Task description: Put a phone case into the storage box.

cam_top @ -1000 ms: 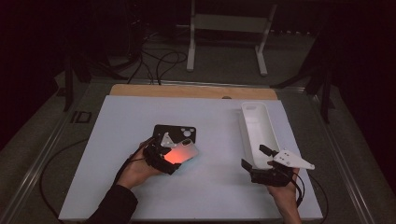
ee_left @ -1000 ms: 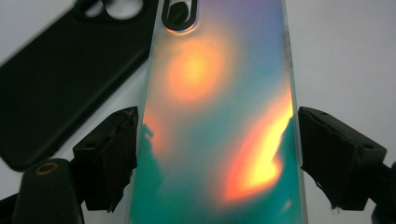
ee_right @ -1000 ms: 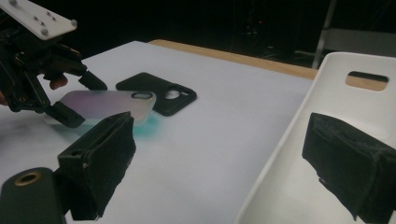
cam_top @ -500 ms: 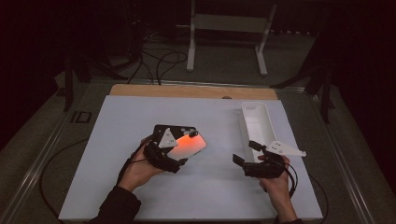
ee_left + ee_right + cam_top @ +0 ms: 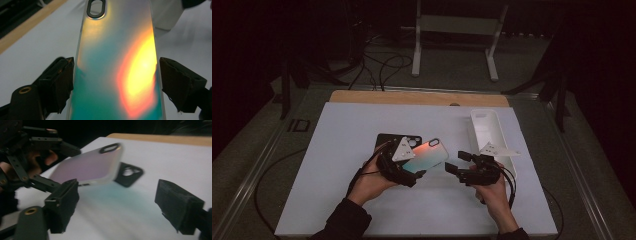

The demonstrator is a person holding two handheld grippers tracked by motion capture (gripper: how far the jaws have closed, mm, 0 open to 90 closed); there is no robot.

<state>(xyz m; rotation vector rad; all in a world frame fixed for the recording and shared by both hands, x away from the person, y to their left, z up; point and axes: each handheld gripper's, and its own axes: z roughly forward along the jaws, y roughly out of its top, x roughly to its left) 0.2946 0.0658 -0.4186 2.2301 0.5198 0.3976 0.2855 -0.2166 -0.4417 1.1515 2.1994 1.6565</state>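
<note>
Since the earlier frames the left gripper (image 5: pixel 412 172) has lifted the shimmering phone case (image 5: pixel 426 156) off the white mat (image 5: pixel 342 150) and tipped it up toward the middle, while the right gripper (image 5: pixel 455 162) has come away from the white tray (image 5: pixel 484 122) at the mat's right edge and swung in to face it.

That case now hangs in the air just above the mat's centre, camera cutout (image 5: pixel 95 8) pointing away from the person. In the left gripper view the pads (image 5: pixel 63 80) sit against the case's two long sides, so the left jaws clamp it across its width; held by the lower end, the far end is left free for the other tool.

A black phone case (image 5: pixel 388 141) lies flat on the mat behind the left hand (image 5: pixel 369 182), partly covered by it.

The right gripper's jaws have just been closing a little, yet they stand wide with nothing between them; in its own view the pads (image 5: pixel 63 202) frame bare mat, with the lifted case beyond and above them. It looks lined up to take the free end, probably for a hand-over or to steady the case.
</note>
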